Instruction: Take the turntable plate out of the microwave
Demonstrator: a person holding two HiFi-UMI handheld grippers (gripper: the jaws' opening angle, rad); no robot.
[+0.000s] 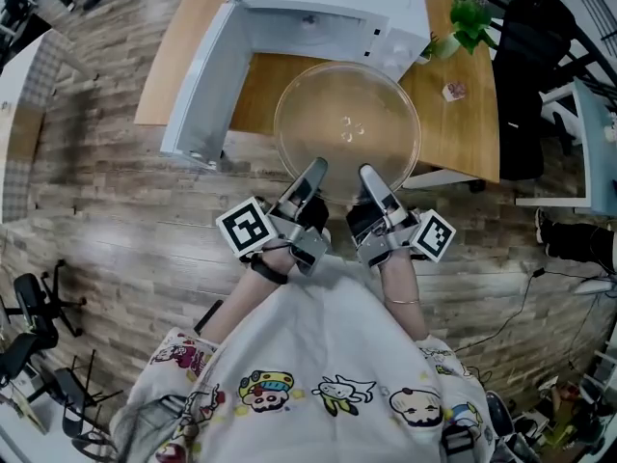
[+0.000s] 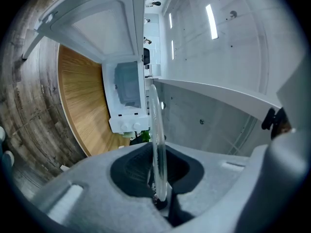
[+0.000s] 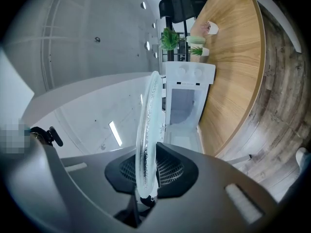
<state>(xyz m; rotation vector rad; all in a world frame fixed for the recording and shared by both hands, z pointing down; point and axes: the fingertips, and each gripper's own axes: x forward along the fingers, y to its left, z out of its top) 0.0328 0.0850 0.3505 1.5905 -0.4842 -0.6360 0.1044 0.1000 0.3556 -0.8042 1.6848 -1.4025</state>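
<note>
One turntable plate (image 1: 347,123), one microwave (image 1: 328,3), one wooden table (image 1: 463,133), and two grippers, left (image 1: 314,170) and right (image 1: 370,174).

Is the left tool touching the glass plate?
Touching. In the left gripper view, the left tool squeezes the rim of the glass plate between its dark pads.

Clad in a white T-shirt (image 1: 318,350) printed with colourful cartoon figures, black band (image 1: 267,271) at left wrist, thin bangle (image 1: 402,302) at right, plus grey left tongs (image 1: 313,172) and right tongs (image 1: 370,177), each bearing a black-and-white marker cube (image 1: 247,228).
</note>
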